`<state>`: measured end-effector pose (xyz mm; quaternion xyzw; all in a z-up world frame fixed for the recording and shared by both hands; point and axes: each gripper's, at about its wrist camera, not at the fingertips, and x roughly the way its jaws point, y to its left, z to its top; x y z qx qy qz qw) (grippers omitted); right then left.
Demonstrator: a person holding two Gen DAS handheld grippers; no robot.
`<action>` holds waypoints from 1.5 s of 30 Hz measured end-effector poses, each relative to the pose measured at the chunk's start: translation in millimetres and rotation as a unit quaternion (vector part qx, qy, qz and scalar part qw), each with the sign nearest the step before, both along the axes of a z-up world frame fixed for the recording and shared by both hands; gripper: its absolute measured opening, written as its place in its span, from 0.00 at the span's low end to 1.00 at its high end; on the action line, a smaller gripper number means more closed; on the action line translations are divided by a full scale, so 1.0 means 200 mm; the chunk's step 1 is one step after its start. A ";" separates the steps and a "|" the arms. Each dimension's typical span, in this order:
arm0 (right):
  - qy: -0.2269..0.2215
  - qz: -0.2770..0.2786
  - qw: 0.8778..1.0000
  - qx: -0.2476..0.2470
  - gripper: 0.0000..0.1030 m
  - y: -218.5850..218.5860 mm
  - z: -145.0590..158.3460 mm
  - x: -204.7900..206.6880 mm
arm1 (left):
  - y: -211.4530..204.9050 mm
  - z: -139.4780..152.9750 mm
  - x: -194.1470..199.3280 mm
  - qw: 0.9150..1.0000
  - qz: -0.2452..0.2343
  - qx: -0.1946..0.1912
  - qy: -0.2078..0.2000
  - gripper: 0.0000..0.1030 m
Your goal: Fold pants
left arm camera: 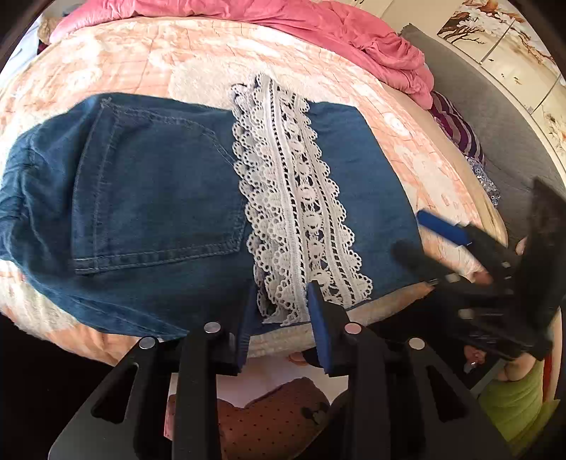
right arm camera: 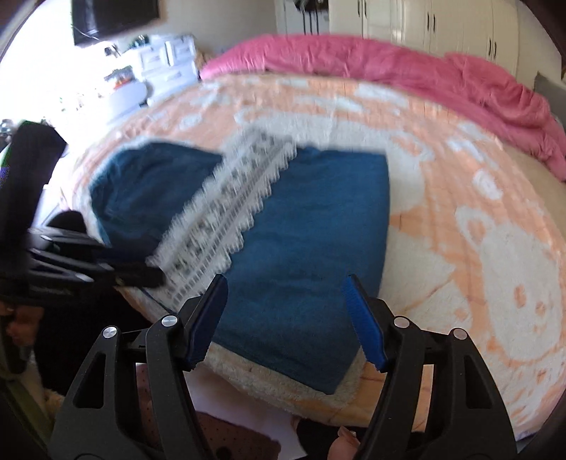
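Note:
Blue denim pants (left arm camera: 159,184) lie folded on the bed, back pocket up, with a white lace hem (left arm camera: 293,184) laid across them. My left gripper (left arm camera: 281,300) hovers at the near edge. The lace end lies between its fingers, and the pads stand apart from it. In the right wrist view, the pants (right arm camera: 311,230) and lace hem (right arm camera: 226,205) are blurred. My right gripper (right arm camera: 286,279) is open over the near right part of the denim, holding nothing. It also shows in the left view as the right gripper (left arm camera: 410,231). The left gripper (right arm camera: 141,269) shows in the right view.
A peach and white plush blanket (left arm camera: 141,60) covers the bed, with a pink quilt (left arm camera: 318,24) bunched along the far side. A striped cloth (left arm camera: 456,124) lies by the grey headboard (left arm camera: 495,106). White cabinets (right arm camera: 442,21) stand behind. A brown dotted item (left arm camera: 269,417) lies below the bed edge.

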<state>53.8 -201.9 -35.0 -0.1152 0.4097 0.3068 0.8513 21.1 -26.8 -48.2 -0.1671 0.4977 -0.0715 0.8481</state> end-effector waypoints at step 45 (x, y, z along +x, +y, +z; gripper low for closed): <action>0.018 0.106 0.994 0.022 0.90 0.76 0.38 0.22 | 0.68 0.08 -0.21 0.989 0.143 0.008 -0.033 0.90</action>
